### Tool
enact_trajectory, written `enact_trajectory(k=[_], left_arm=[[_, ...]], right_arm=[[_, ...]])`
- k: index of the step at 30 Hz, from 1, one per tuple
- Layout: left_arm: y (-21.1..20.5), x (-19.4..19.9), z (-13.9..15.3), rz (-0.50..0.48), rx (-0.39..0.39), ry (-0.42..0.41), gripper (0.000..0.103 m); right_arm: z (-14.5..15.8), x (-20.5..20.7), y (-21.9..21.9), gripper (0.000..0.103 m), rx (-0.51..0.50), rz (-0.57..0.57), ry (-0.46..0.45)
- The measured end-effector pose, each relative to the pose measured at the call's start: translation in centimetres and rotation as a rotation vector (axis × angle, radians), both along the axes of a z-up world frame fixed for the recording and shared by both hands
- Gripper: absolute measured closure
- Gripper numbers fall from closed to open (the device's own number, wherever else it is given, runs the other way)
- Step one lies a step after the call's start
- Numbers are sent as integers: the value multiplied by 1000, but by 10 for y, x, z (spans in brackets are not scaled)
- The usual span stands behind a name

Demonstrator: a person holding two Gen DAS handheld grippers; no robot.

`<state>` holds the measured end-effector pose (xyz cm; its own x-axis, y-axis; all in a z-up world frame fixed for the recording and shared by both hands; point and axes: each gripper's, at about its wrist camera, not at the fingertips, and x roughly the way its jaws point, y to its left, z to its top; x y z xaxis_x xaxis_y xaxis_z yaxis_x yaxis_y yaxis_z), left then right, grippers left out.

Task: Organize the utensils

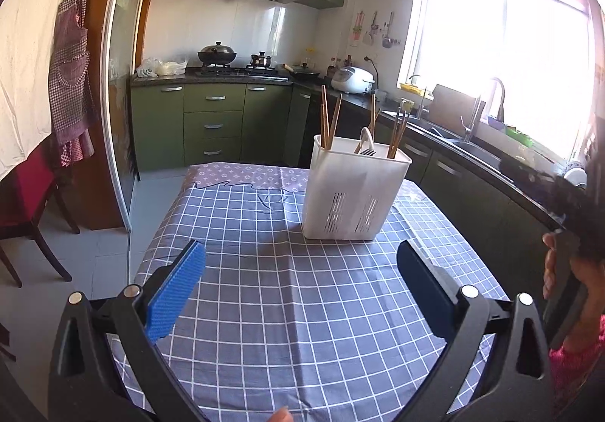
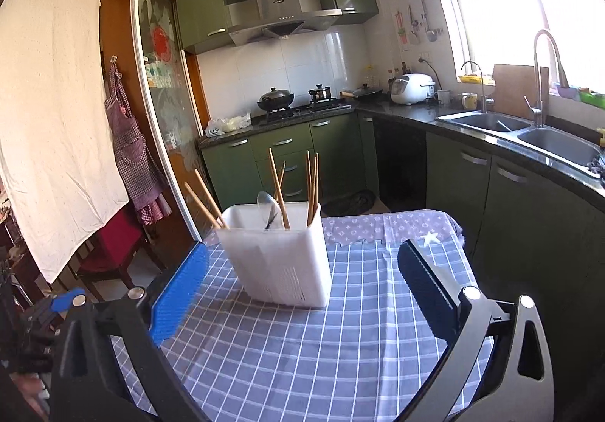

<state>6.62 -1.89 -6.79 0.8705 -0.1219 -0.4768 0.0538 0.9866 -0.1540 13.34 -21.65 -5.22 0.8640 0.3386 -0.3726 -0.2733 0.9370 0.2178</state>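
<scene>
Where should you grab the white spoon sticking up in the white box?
Best guess: pinch the white spoon by the rounded end poking above the holder rim, coming straight down from above. Only that end shows; the rest is hidden inside. Chopsticks stand close on both sides, so a narrow top-down pinch with the left tool seems safest. Both tools are open and empty now.

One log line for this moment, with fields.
left gripper: open, empty | right gripper: open, empty | utensil holder: upright on table, holds chopsticks, spoon
</scene>
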Motion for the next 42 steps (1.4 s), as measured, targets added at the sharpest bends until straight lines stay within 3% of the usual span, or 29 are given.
enact_trajectory(k=[6,16,22,42], left_arm=[[3,-21,3,-5,4,-20,7],[7,-66,24,23,45,-91,7],[13,-76,27,29,33,-98,7],[1,-86,31,1,66,-107,7]], right_arm=[[-19,-74,-11,5,-35,-26,-12],[11,-149,-2,5,-83,-52,-111],[23,-157,13,5,-137,-72,-154],[22,-150,15,4,-157,-73,-142]])
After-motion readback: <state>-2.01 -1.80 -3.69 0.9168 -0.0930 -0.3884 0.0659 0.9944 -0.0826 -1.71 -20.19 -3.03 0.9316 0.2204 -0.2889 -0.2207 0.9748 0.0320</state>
